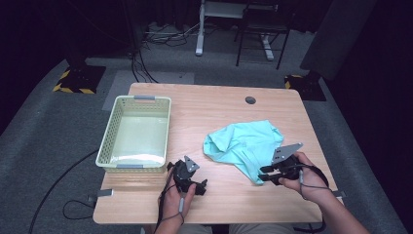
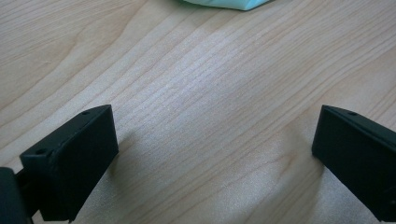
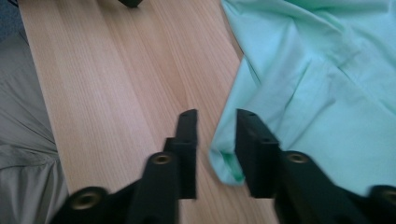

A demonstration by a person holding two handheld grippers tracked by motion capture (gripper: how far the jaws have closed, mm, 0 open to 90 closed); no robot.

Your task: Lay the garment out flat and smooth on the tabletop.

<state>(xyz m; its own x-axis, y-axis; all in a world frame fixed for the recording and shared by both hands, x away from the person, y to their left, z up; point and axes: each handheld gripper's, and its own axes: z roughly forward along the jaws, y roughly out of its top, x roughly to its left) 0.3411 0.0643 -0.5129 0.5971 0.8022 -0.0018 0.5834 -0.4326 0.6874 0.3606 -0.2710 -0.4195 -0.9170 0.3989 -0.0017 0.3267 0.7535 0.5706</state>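
Note:
A mint-green cloth (image 1: 243,141) lies crumpled on the right half of the wooden table (image 1: 214,105). My right gripper (image 1: 265,174) hovers at the cloth's near corner, and in the right gripper view its jaws (image 3: 215,116) stand a little apart over the cloth's (image 3: 317,70) left edge, without pressing it. My left gripper (image 1: 198,184) rests near the table's front edge, left of the cloth. Its jaws (image 2: 215,135) are spread wide over bare wood, and a strip of the cloth (image 2: 224,3) shows at the top of the left gripper view.
A pale green slotted basket (image 1: 109,141) stands on the table's left side, with nothing inside. A round cable hole (image 1: 250,100) sits near the far edge. Beyond the table are a desk leg (image 1: 199,29) and a chair frame (image 1: 260,34) on grey carpet.

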